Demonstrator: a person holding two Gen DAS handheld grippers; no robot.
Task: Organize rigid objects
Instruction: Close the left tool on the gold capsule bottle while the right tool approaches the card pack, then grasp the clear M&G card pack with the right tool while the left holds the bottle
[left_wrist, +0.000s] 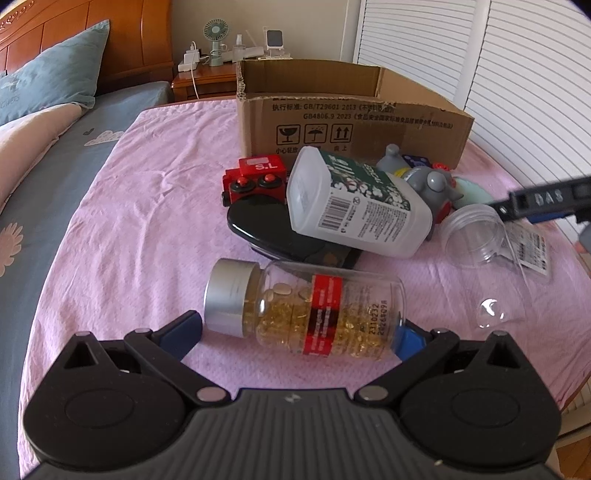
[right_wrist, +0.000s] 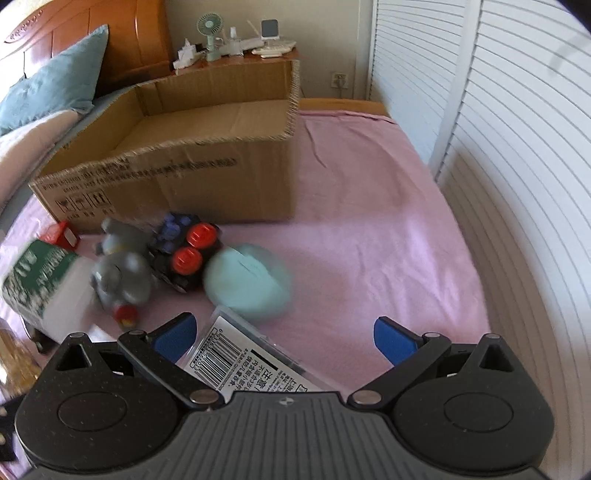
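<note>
A clear pill bottle (left_wrist: 306, 308) with a silver cap and red label lies on its side on the pink sheet, between the wide-open fingers of my left gripper (left_wrist: 295, 334). Behind it lie a black object (left_wrist: 266, 225), a white bottle with a green label (left_wrist: 354, 201), a red toy train (left_wrist: 255, 179), a grey toy (left_wrist: 428, 181) and a clear plastic jar (left_wrist: 484, 251). My right gripper (right_wrist: 284, 338) is open above the labelled clear jar (right_wrist: 243, 354). A mint round object (right_wrist: 247, 282) lies just ahead of it. The right gripper's arm shows in the left wrist view (left_wrist: 546, 201).
An open cardboard box (left_wrist: 351, 110) stands behind the pile; it also shows in the right wrist view (right_wrist: 177, 173). A toy with red wheels (right_wrist: 184, 251) lies before it. White louvred doors (right_wrist: 517, 184) run along the right. A nightstand (left_wrist: 207, 79) and a pillow (left_wrist: 48, 70) lie beyond.
</note>
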